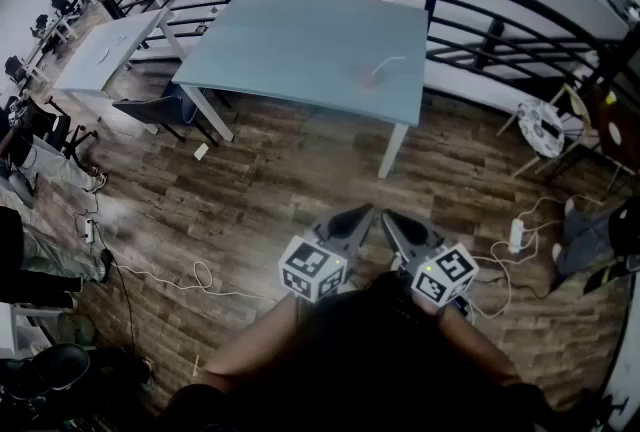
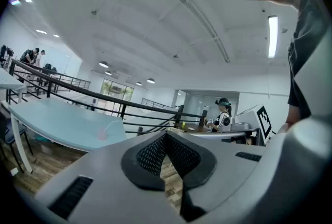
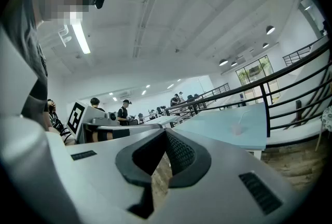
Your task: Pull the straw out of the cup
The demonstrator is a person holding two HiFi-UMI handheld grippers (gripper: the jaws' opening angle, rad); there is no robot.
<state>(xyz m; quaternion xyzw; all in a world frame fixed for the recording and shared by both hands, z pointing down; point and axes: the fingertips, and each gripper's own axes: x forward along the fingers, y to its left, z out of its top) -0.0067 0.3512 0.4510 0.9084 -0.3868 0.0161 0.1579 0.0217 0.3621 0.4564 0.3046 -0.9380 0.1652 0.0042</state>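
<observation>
1. Head view: the left gripper (image 1: 352,220) and right gripper (image 1: 398,225) hang low and side by side over the wooden floor (image 1: 250,180), well apart from the pale blue surface (image 1: 280,50). The cup (image 1: 364,76) stands on that surface, with the straw (image 1: 388,63) in it, leaning right.
2. Left gripper view: the fingers (image 2: 150,158) meet tip to tip with nothing between them. The cup (image 2: 101,135) sits far off at the left, on the surface.
3. Right gripper view: these fingers (image 3: 181,155) are closed at the tips too, and empty. The cup (image 3: 237,128) and straw (image 3: 245,116) show in the distance at the right.
</observation>
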